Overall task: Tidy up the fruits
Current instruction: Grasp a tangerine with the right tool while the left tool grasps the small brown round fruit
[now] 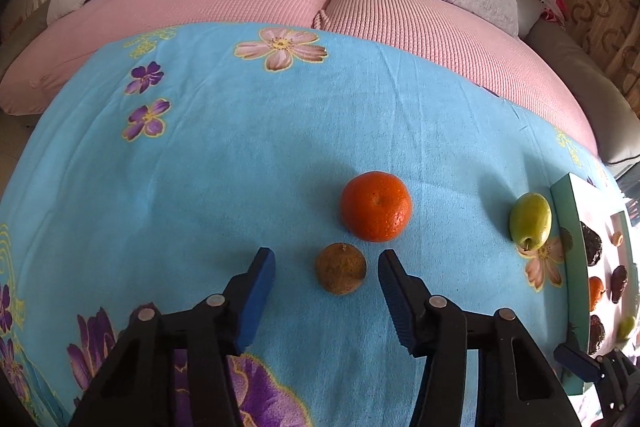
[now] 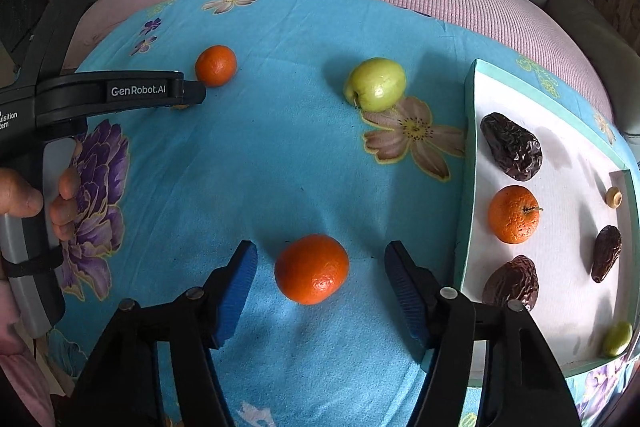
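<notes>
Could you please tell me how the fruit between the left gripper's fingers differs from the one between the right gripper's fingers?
The brown fruit at the left gripper is dull and rough; the orange at the right gripper is bright and glossy. The brown fruit looks smaller than the far orange behind it. Both lie ungripped on the blue cloth.

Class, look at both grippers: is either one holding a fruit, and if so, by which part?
Neither. The left gripper is open around a small brown fruit; the right gripper is open around an orange. No finger touches either fruit.
</notes>
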`<state>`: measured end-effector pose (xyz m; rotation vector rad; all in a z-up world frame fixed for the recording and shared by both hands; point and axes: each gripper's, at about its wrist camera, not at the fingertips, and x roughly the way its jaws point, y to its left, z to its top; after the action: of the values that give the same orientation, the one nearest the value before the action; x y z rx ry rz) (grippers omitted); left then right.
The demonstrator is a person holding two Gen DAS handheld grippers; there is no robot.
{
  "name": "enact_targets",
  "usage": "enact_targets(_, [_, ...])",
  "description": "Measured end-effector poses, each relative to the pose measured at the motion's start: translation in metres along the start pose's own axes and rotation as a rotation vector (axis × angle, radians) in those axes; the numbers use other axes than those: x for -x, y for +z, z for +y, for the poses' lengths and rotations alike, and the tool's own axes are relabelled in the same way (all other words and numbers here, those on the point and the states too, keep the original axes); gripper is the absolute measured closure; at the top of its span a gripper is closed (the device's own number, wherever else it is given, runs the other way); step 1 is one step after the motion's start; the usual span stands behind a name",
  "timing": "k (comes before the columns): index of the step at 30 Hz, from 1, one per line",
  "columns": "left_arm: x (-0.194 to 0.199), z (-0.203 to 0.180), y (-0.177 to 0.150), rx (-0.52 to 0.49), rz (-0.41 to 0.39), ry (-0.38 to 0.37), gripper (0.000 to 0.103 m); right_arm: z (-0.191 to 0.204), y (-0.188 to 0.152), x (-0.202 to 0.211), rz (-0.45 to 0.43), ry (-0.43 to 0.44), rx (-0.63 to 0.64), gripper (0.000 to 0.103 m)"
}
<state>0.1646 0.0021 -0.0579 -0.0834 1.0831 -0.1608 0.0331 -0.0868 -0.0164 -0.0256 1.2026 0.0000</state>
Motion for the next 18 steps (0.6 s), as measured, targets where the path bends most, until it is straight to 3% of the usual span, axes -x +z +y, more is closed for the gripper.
enact_targets(2, [0.001,-0.001,0.0,-0.012,-0.004,0.017,0.06,0.0,-0.001,0.001,-0.003,0.003,0.003,0.041])
enact_targets(6, [0.002,-0.003,0.0,-0.014,-0.001,-0.001,0.076,0.001,-0.001,0.004,-0.013,0.012,0.011,0.06])
enact_targets(8, [0.003,-0.005,0.0,-0.025,0.002,0.002,0.076,0.002,0.0,0.004,-0.01,0.022,0.017,0.066])
enact_targets(18, [0.019,-0.015,0.005,-0.029,-0.018,-0.005,0.076,-0.008,0.004,0.021,-0.068,0.021,-0.012,0.066])
